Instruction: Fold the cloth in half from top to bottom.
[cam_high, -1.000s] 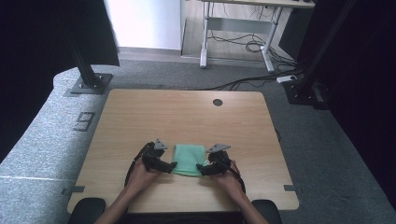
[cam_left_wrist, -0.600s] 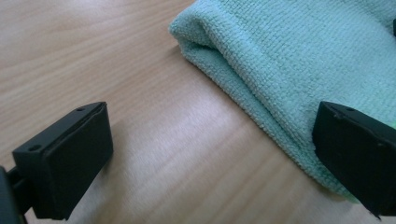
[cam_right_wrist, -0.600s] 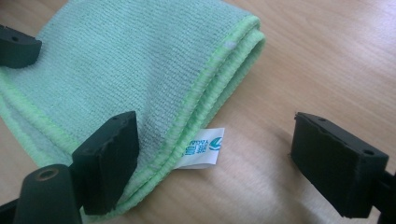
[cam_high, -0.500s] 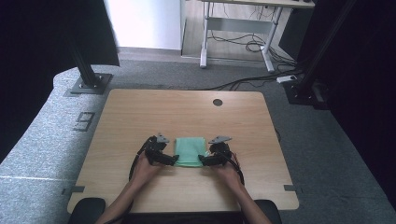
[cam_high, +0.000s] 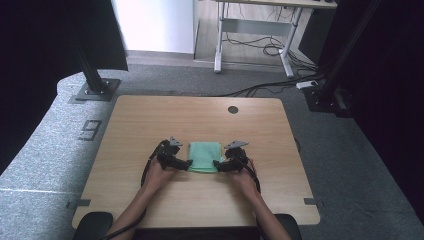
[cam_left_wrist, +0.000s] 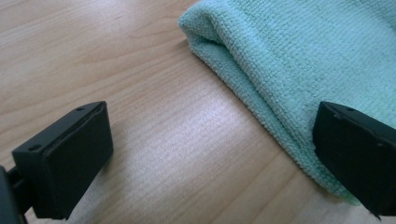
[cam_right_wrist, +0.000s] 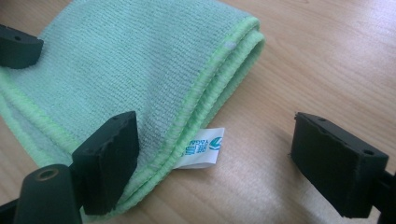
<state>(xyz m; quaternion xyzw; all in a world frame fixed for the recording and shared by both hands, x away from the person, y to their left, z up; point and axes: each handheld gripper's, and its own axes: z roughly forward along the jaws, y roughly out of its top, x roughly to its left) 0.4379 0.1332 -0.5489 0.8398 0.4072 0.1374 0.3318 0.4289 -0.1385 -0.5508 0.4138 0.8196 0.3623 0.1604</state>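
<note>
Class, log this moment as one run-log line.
cloth: folded on table | left gripper: open | right gripper: open

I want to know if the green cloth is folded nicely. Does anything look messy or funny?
Mostly tidy. The folded green cloth lies flat on the table, its stitched edges stacked evenly. One small thing: a white label pokes out from between the layers on the right hand-held gripper side. Nothing looks torn or spilled.

green cloth (cam_high: 204, 156), folded flat (white tag), on table (cam_high: 150, 120)
</note>
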